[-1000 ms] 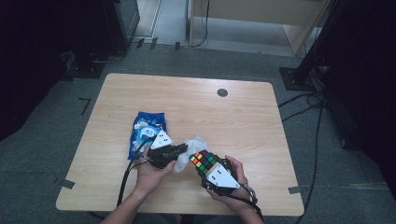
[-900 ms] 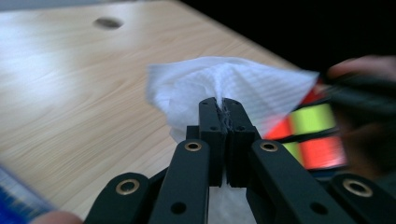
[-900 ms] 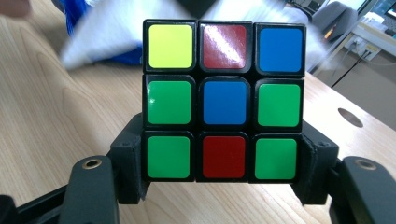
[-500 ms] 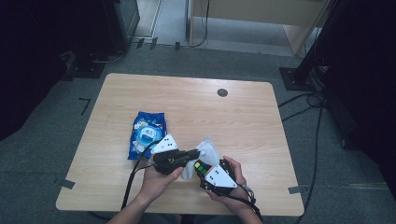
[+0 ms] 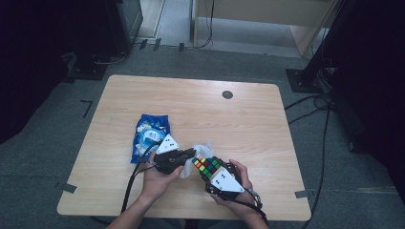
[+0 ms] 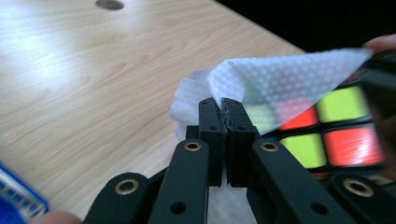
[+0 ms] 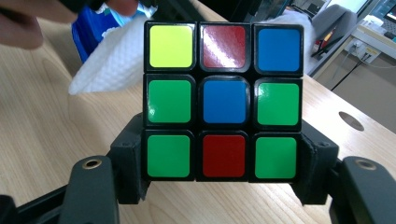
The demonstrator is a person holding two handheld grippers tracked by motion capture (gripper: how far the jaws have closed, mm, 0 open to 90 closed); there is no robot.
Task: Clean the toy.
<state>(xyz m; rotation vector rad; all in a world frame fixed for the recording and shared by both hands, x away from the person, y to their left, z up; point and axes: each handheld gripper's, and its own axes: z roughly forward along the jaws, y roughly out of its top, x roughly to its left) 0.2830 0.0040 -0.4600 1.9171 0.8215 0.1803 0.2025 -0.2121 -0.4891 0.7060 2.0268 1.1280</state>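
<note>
A scrambled Rubik's cube [image 5: 205, 167] is held off the table near its front edge, with my right gripper [image 5: 212, 174] shut on it. In the right gripper view the jaws clamp the cube [image 7: 224, 100] at its bottom row, and its face shows green, blue, red and yellow squares. My left gripper [image 5: 192, 153] is shut on a white wipe [image 5: 203, 147]. In the left gripper view the wipe [image 6: 280, 84] is pinched between the closed jaws and drapes over the cube's upper edge [image 6: 336, 135]. Behind the cube's left side the wipe [image 7: 112, 60] also hangs in the right gripper view.
A blue wipes packet [image 5: 150, 135] lies on the wooden table [image 5: 229, 124] just left of my left hand. A round dark grommet [image 5: 227, 94] sits at the back right. Cables trail from both grippers over the front edge.
Half a second ago the wipe lay over the cube's top. Now my left gripper has drawn it back to the left and the coloured top shows again. The right gripper has kept still.
</note>
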